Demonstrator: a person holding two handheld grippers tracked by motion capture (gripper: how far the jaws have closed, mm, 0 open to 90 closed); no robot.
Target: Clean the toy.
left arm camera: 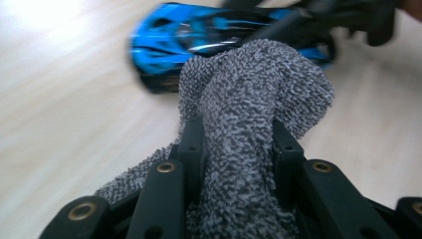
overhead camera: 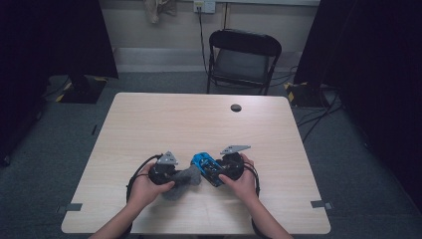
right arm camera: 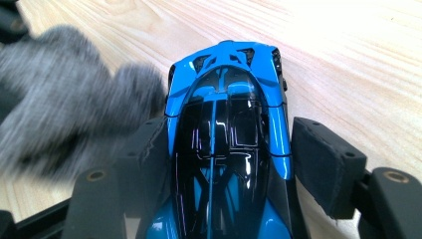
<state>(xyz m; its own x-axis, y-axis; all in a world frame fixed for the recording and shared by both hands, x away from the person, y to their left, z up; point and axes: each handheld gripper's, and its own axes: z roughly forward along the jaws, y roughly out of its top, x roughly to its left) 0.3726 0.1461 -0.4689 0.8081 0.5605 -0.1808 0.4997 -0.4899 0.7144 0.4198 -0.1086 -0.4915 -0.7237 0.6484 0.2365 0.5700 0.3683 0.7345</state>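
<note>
No words or labels to read on anything here.

Nearest, at the bottom of the high view: two bare forearms coming up over the near edge of the table (overhead camera: pixel 149 119), one hand on each tool.

Left gripper (overhead camera: pixel 171 175) held low, just above the wood, pointing toward the middle. Jaws squeezed tight on a fuzzy grey cloth (left arm camera: pixel 249 129) — bunched up between the two black pads, puffing out past the tips, a bit trailing down behind. Cloth blurry in the right gripper view (right arm camera: pixel 64 114).

Right gripper (overhead camera: pixel 219 172) held low too, pointing in toward the left one. Jaws set about halfway in, hugging a shiny blue and black toy car (right arm camera: pixel 226 144) on both sides. Left pad right against the car's side; right pad close to it, hard to tell if pressing. Car nose poking out past the tips.

Car on the near middle of the table, between the two hands. Cloth touching or nearly touching the car's side — cannot tell which.

Farther back: a small dark round hole (overhead camera: pixel 236 107) near the far edge of the table. Beyond that, a black folding chair (overhead camera: pixel 243 59) on the grey floor by the wall.
</note>
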